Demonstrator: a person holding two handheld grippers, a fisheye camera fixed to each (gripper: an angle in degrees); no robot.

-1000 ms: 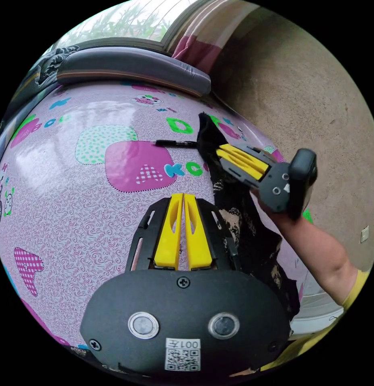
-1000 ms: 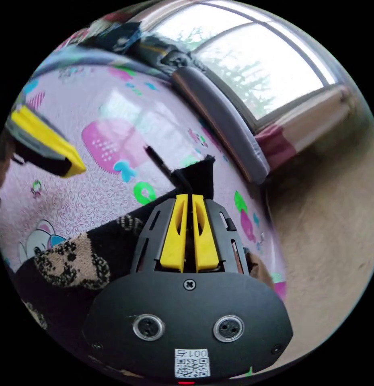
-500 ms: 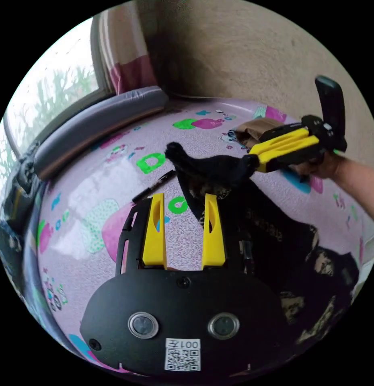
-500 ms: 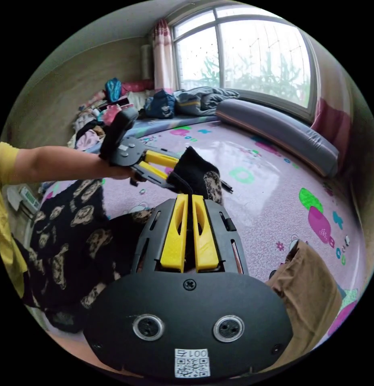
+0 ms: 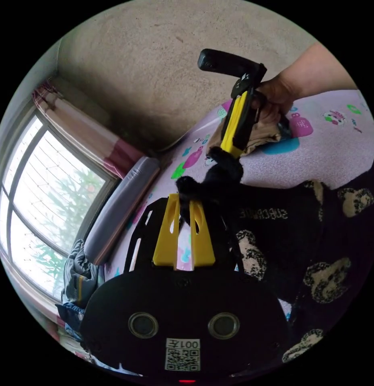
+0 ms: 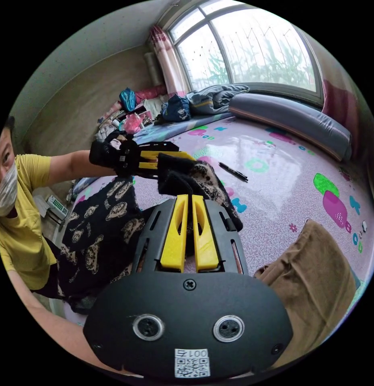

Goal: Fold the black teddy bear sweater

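Observation:
The black teddy bear sweater [image 6: 98, 225] hangs in a bunch from both grippers over the pink patterned mat [image 6: 283, 173]. In the right gripper view my right gripper [image 6: 189, 198] is shut on a black edge of it. Just beyond, my left gripper [image 6: 167, 161] grips the same bunched edge, held by a person's hand. In the left gripper view my left gripper [image 5: 183, 198] has its jaws nearly together on a black fold. The right gripper [image 5: 231, 150] pinches the sweater [image 5: 283, 225] a little higher up. The two grippers sit close together.
A folded brown garment [image 6: 315, 261] lies on the mat near my right gripper. A black pen [image 6: 234, 172] rests further out. A grey bolster [image 6: 291, 120] lines the window side, with piled clothes and bags [image 6: 155, 108] behind. A person in a yellow shirt [image 6: 22, 209] is at the left.
My left gripper went from shut, to open half a second ago, to closed on the sweater's edge beside the right gripper. Both cameras have rolled and risen, with the sweater lifted.

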